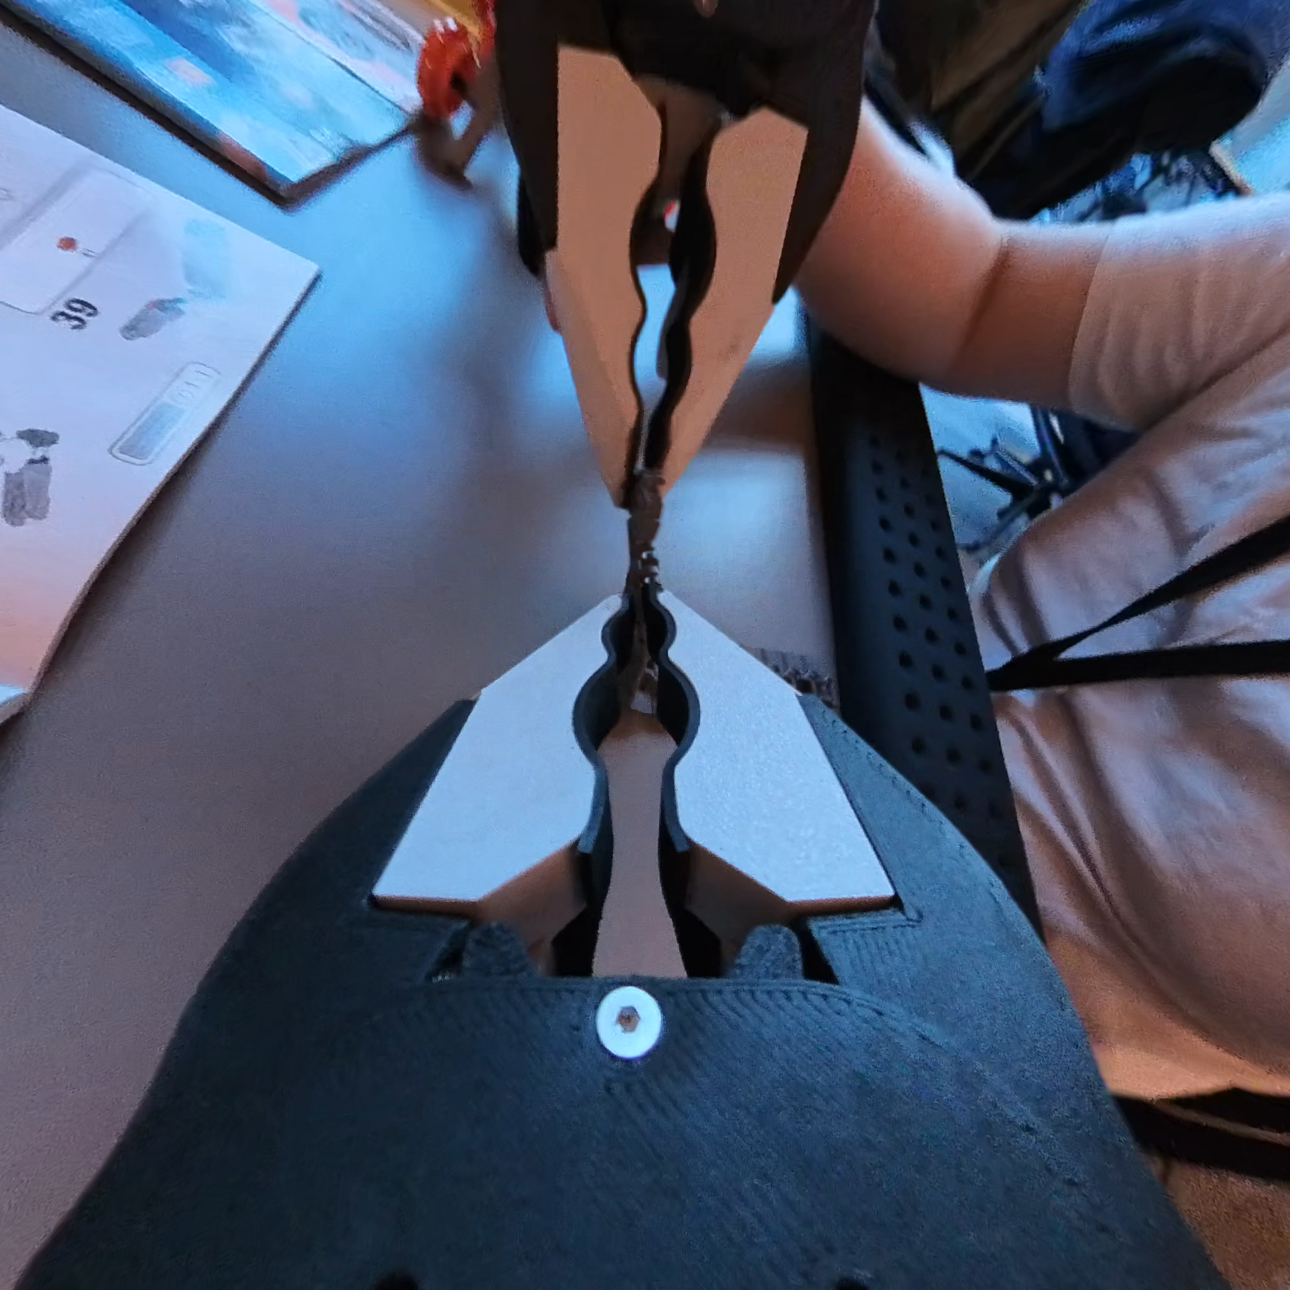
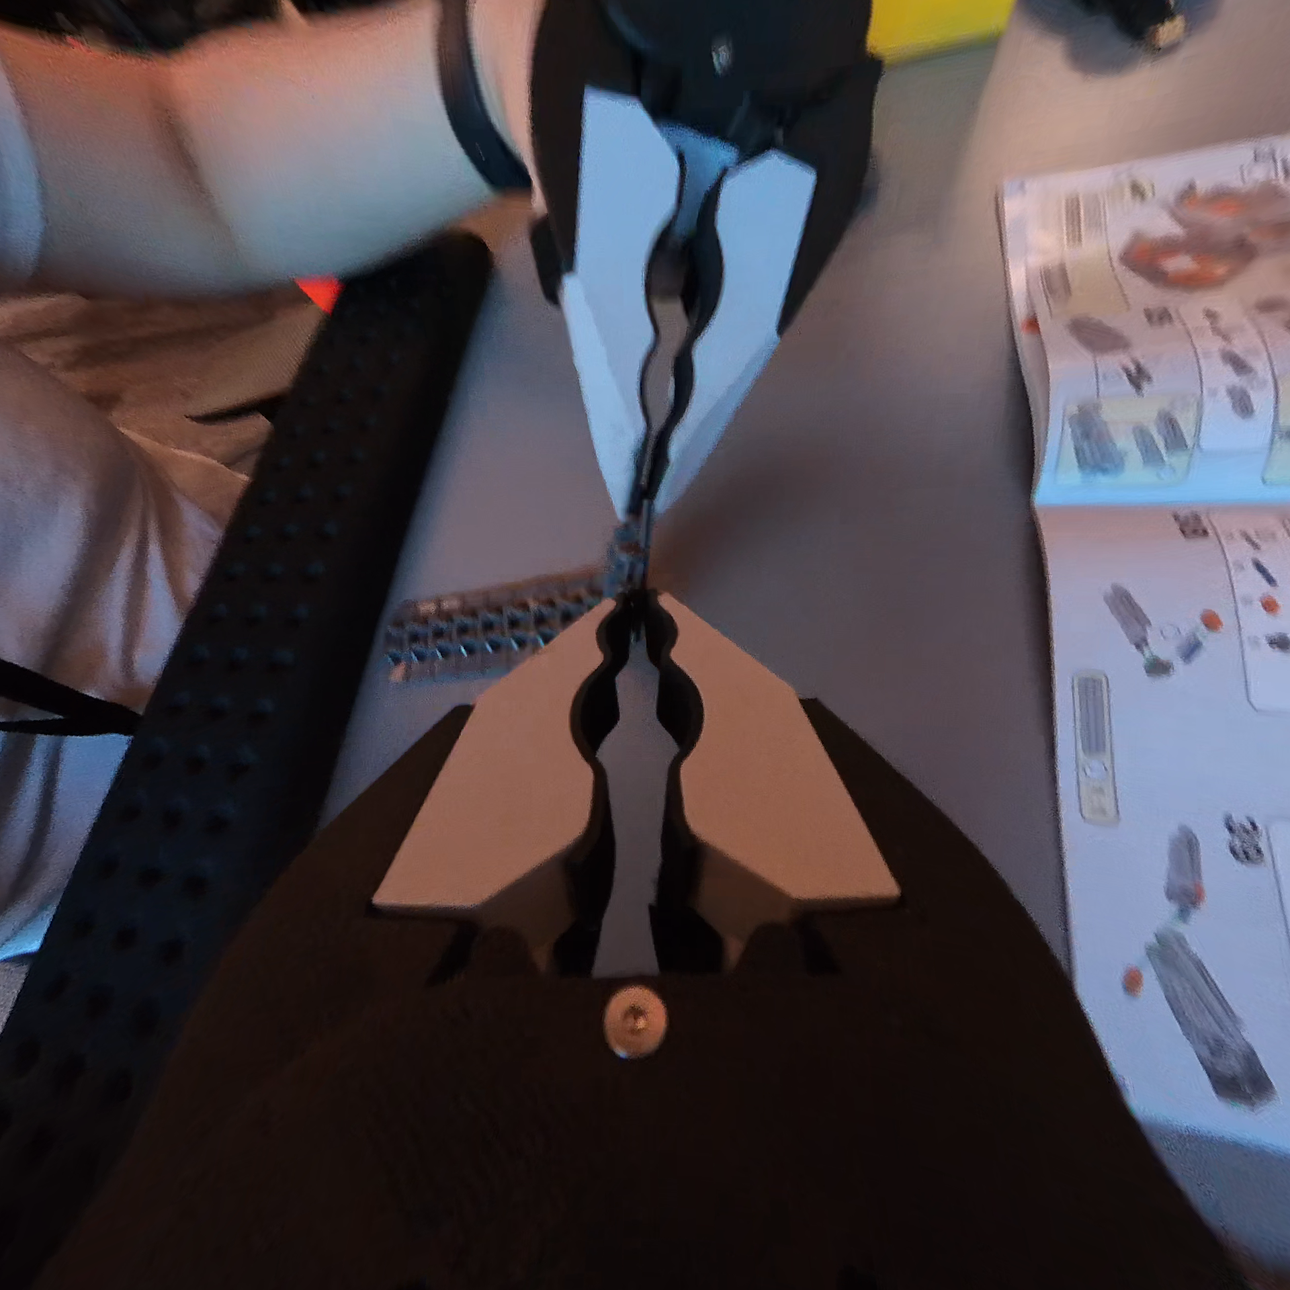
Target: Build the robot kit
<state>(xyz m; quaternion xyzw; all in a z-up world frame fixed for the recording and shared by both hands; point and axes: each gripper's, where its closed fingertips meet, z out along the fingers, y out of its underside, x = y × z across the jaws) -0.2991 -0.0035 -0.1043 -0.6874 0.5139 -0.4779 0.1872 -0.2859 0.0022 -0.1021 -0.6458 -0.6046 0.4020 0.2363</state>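
Both claws met tip to tip mid-frame: my left claw (image 1: 639,600) and right claw (image 2: 634,602) each clenched on the small dark studded brick piece (image 1: 643,537) above the grey worktop (image 1: 349,558).

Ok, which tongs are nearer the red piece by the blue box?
Right. The right tongs pass just beside the red piece; the left tongs sit farther back, opposite.

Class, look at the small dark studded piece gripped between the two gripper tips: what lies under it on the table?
Beneath the small dark studded piece is bare grey table, with a flat grey studded plate beside it. The right gripper covers the plate's far end.
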